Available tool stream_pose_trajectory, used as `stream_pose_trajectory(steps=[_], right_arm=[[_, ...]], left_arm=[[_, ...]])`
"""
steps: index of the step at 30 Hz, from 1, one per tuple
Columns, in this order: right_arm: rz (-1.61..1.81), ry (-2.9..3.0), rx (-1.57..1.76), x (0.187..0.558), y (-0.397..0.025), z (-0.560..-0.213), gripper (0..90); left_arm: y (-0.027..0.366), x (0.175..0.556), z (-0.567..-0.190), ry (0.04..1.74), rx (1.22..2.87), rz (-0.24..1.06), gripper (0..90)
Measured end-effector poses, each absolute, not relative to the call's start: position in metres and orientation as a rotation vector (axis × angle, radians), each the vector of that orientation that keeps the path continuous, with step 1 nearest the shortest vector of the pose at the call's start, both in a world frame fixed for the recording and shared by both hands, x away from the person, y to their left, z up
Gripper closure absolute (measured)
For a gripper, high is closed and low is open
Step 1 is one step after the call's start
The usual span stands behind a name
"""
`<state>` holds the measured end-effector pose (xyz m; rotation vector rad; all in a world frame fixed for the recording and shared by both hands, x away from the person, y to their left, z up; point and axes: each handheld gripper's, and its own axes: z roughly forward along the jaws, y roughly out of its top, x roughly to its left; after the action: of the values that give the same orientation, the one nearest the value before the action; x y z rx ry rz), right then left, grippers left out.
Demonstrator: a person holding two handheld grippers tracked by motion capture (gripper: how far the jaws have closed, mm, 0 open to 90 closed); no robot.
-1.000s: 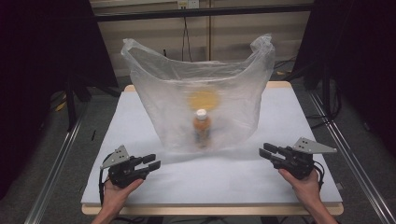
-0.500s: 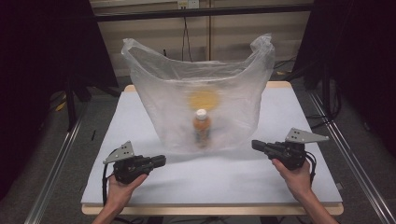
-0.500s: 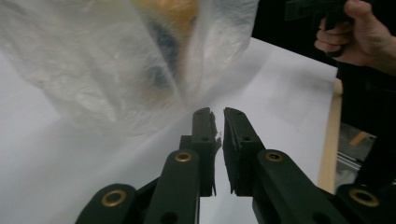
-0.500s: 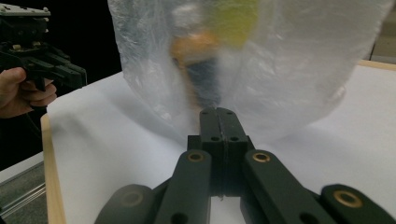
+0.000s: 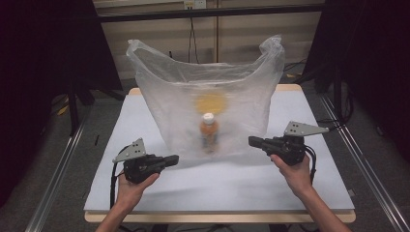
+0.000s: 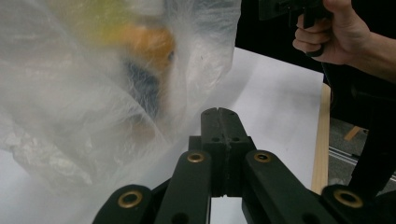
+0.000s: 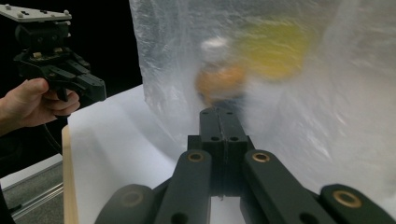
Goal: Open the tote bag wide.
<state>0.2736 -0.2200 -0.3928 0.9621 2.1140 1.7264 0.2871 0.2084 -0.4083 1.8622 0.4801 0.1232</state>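
Two closed grippers — left gripper (image 5: 172,159), right gripper (image 5: 252,141) — flanking plastic bag (image 5: 212,92), bottle (image 5: 209,132) inside

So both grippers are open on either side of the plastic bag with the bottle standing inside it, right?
Not quite. Both grippers are shut: the left gripper and the right gripper have their jaws pressed together in the gripper views. They do flank the plastic bag, with the bottle standing inside.
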Motion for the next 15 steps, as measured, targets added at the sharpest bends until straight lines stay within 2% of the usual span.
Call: stream_pose_trajectory(steps=[9,15], right_arm=[[1.759,2.113,0.902,0.28,-0.208,-0.377,90.0],[1.777,2.111,0.865,0.294,-0.199,-0.36,90.0]], left_arm=[[0.202,0.292,-0.393,0.473,1.837,0.147,90.0],[0.197,0.308,-0.378,0.471,1.808,0.177,90.0]])
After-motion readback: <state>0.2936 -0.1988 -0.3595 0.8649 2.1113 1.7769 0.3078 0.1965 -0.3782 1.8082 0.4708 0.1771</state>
